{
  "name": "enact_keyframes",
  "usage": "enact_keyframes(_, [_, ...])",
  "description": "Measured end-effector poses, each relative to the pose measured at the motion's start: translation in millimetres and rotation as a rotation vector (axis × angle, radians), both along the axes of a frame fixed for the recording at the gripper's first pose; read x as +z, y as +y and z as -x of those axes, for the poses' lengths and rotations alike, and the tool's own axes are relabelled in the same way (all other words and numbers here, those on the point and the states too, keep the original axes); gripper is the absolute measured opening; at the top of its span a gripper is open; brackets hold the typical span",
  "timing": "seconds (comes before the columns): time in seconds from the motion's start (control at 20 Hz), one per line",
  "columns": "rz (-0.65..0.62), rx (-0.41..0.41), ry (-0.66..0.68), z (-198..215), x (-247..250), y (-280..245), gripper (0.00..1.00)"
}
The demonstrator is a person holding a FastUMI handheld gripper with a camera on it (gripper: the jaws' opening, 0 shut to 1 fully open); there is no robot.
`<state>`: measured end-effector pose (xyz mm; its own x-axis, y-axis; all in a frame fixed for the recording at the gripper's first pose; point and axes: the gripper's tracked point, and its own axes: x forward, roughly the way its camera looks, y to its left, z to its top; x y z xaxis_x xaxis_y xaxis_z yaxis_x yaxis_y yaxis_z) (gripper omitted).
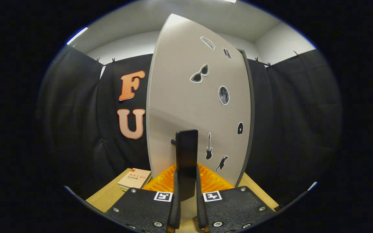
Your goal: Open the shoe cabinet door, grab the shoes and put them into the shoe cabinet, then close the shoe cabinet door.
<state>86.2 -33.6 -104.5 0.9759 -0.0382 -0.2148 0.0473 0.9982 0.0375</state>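
The gripper (186,194) is clamped on the handle (186,161) of the door (186,106), which stands ajar, so either door step may be in hand, needing a steady swing about the handle's grip.

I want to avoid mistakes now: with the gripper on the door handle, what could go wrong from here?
1. The gripper pinches only the lower end of the black handle; it may slip off.
2. The cabinet door, when swung, may sweep against the book beside it.
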Motion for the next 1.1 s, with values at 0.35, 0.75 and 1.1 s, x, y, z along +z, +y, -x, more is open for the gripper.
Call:
enact_keyframes(0.35, [-0.063,0.089,-0.006,36,-1,-59,0.20])
enact_keyframes(0.75, [-0.082,0.088,-0.042,71,-4,-138,0.19])
enact_keyframes(1.1, [-0.142,0.000,-0.017,76,-26,-208,0.18])
